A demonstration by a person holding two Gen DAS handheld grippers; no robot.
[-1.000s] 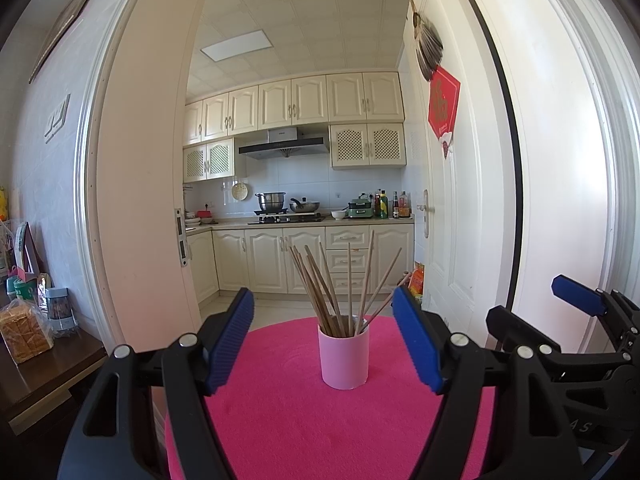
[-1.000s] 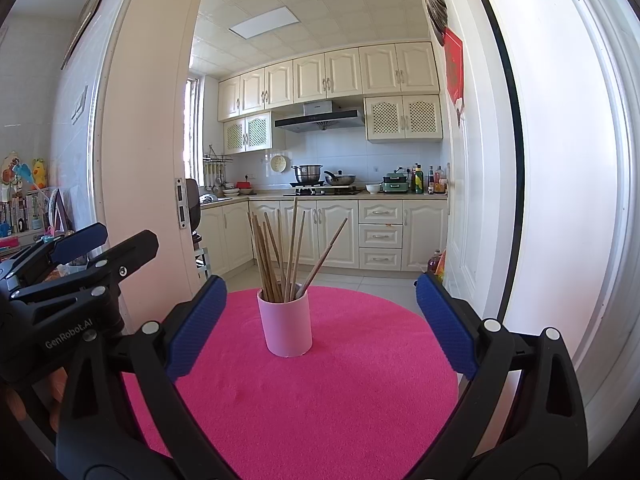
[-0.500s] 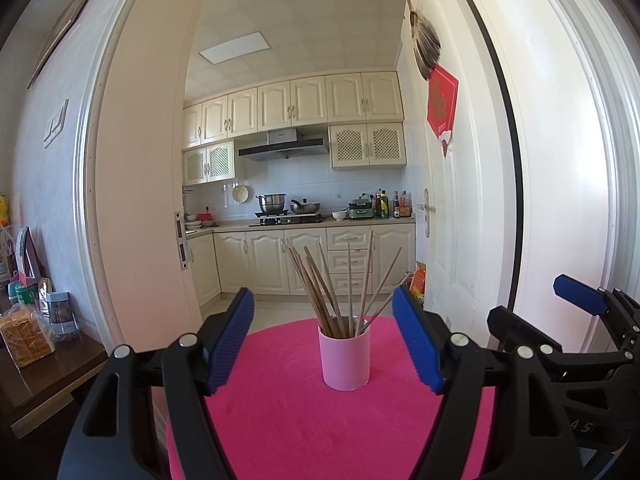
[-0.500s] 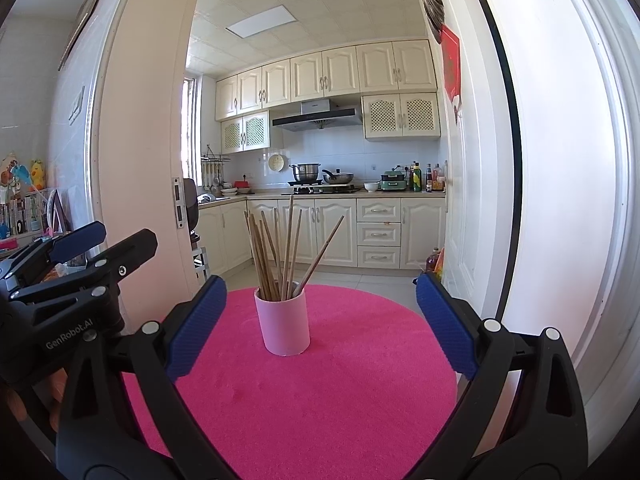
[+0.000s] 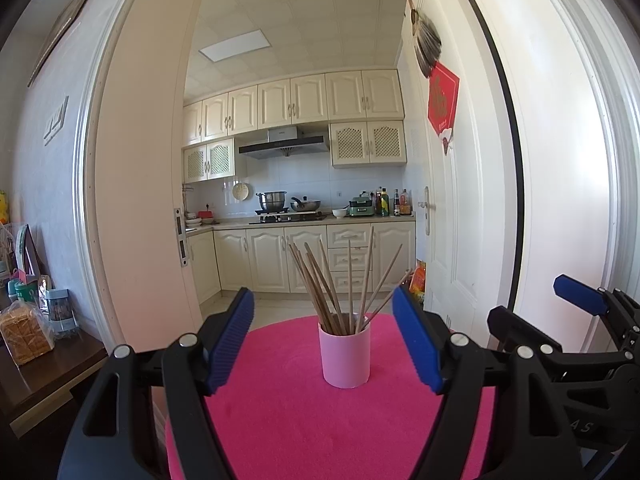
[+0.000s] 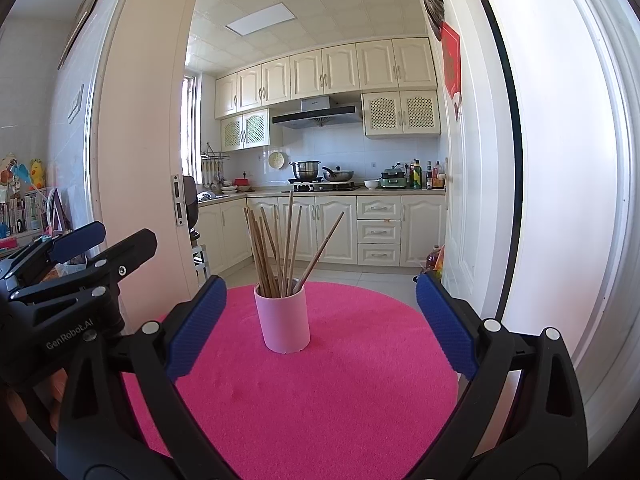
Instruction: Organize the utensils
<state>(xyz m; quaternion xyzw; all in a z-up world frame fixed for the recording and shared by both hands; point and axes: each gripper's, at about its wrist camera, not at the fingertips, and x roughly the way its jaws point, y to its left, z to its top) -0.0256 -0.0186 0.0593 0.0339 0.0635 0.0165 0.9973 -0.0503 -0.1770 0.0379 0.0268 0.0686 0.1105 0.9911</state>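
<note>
standing: one pink cup, about ten chopsticks.

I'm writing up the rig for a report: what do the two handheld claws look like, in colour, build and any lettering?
Both match. The left claw and the right claw each have a black plastic frame with slotted cut-outs and silver round pivot pins, carrying two flat fingers faced with ribbed blue pads. White lettering reading GenRobot.AI sits on the left claw's body, seen in the right wrist view. No cables or sleeves are visible.
</note>
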